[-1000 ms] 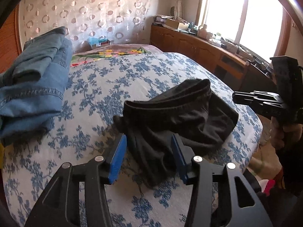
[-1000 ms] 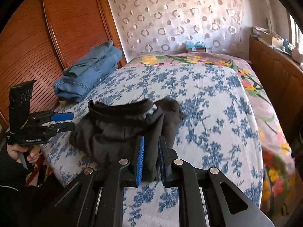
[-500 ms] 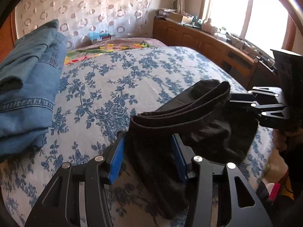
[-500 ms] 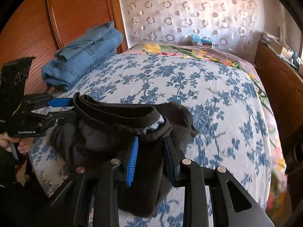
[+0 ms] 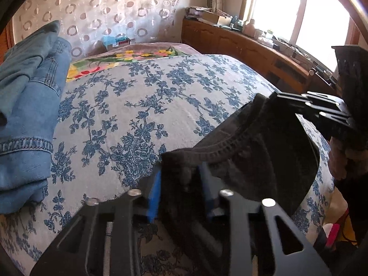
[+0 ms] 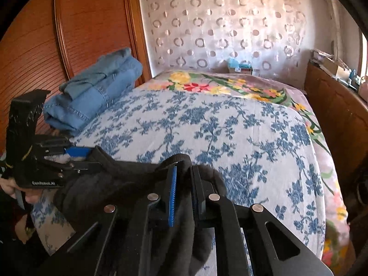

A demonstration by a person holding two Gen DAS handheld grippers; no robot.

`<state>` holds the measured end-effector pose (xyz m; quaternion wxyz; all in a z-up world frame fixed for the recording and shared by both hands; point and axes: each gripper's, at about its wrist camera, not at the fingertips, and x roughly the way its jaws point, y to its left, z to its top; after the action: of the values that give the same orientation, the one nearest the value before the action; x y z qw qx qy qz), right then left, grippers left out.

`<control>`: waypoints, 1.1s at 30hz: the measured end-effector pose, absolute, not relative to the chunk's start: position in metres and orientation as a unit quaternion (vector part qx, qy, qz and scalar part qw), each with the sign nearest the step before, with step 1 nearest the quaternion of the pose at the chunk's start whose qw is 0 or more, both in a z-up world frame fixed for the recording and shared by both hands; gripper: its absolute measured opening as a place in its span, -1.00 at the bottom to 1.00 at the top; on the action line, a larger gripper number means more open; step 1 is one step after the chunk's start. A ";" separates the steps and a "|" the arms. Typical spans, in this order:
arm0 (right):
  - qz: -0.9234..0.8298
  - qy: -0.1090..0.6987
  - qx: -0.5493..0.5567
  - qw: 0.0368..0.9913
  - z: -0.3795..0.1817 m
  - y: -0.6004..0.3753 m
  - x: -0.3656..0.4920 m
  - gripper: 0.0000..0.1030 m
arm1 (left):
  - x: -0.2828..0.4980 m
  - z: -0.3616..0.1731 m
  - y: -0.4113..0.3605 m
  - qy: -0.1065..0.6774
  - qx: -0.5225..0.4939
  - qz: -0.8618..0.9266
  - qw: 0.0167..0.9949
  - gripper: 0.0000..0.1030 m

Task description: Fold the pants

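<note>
Black pants (image 5: 260, 161) hang by their waistband between my two grippers, above the near edge of the bed. My left gripper (image 5: 180, 181) is shut on one end of the waistband, its blue pads pressed into the cloth. My right gripper (image 6: 184, 184) is shut on the other end. The pants also show in the right wrist view (image 6: 119, 184), stretched toward the left gripper (image 6: 76, 158). In the left wrist view the right gripper (image 5: 276, 101) grips the far end of the band. The legs drop out of sight below.
A bed with a blue floral cover (image 5: 142, 115) fills both views. Folded blue jeans (image 5: 25, 105) lie at its left, next to a wooden wardrobe (image 6: 57, 53). A wooden sideboard (image 5: 253, 53) runs under the window at right. A flowered blanket (image 6: 218, 85) covers the far end.
Both grippers closed on the waistband and lifted the pants off the bed, pulling the band taut between them. The left gripper went from open around the cloth to gripping it.
</note>
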<state>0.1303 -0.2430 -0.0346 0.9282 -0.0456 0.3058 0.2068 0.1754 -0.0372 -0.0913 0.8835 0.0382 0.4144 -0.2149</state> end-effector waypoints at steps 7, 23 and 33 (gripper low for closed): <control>0.185 0.323 -0.038 0.928 -0.042 -0.248 0.140 -0.70 | 0.175 -0.079 -0.020 0.383 0.008 -0.186 0.905 -0.76; 0.199 0.350 -0.039 0.914 -0.047 -0.253 0.146 -0.55 | 0.178 -0.081 -0.023 0.395 0.024 -0.176 0.901 -0.03; 0.169 0.330 -0.013 0.929 -0.036 -0.263 0.167 -1.00 | 0.173 -0.079 -0.026 0.390 0.032 -0.174 0.904 -0.03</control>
<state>0.1674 -0.2635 -0.0356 0.9287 -0.0125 0.3299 0.1691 0.1728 -0.0263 -0.0794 0.9036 0.0318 0.3900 -0.1743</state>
